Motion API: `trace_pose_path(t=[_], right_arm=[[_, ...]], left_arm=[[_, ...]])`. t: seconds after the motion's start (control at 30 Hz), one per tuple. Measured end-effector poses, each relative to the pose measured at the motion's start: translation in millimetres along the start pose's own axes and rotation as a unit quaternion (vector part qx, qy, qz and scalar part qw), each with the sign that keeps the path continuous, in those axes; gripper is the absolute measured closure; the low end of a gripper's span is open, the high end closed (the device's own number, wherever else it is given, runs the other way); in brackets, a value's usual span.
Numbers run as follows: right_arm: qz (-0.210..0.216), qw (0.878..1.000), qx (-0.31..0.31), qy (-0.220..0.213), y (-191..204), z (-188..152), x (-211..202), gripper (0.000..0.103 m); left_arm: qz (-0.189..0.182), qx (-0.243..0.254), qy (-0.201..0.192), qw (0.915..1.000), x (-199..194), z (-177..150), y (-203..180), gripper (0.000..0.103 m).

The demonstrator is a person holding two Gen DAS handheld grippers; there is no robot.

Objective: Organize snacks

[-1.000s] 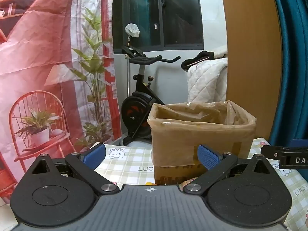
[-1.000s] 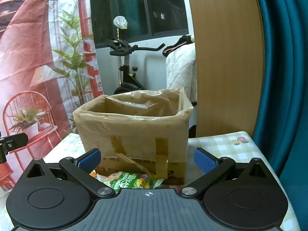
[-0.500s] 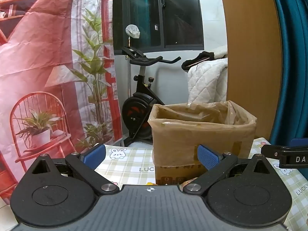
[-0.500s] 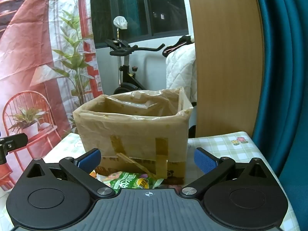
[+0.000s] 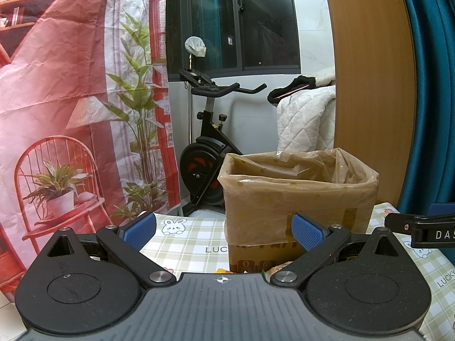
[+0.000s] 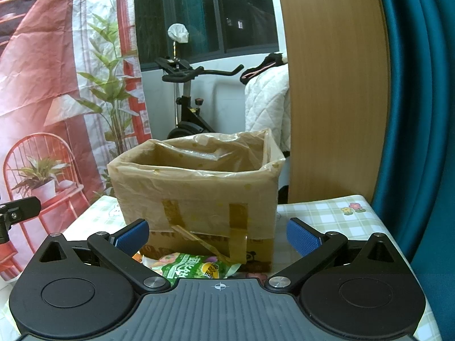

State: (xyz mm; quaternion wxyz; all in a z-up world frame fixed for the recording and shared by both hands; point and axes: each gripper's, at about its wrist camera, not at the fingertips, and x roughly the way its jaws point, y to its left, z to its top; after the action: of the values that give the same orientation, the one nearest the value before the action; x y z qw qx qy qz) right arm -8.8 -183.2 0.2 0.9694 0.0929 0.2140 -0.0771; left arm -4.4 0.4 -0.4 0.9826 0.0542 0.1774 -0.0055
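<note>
We've barely begun: our left gripper point(image 5: 224, 228) hangs spread and empty at lower centre, the lined box point(image 6: 196, 190) waits mid-frame on the checked surface point(image 6: 321, 213), and our right gripper point(image 6: 217, 236) gapes above the green snack packet point(image 6: 193, 268), ungrasped.

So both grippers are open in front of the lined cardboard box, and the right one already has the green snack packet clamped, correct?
Not quite. The right wrist view shows the green snack packet lying loose on the table before the box; the right gripper is open and empty. The left gripper is open too.
</note>
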Motion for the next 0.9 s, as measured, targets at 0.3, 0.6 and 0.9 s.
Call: trace_pose_path(t=[0.3, 0.6, 0.9], right_arm=[[-0.001, 1.000, -0.001, 0.001, 0.6, -0.2, -0.1, 0.000], [-0.001, 1.000, -0.001, 0.001, 0.8, -0.4, -0.3, 0.000], [-0.001, 1.000, -0.002, 0.001, -0.1, -1.0, 0.3, 0.000]], left_arm=[[0.000, 0.001, 0.000, 1.0000, -0.1, -0.4, -0.3, 0.001], [0.001, -0.001, 0.002, 1.0000, -0.8, -2.0, -0.7, 0.001], [0.000, -0.001, 0.002, 1.0000, -0.8, -2.0, -0.4, 0.001]])
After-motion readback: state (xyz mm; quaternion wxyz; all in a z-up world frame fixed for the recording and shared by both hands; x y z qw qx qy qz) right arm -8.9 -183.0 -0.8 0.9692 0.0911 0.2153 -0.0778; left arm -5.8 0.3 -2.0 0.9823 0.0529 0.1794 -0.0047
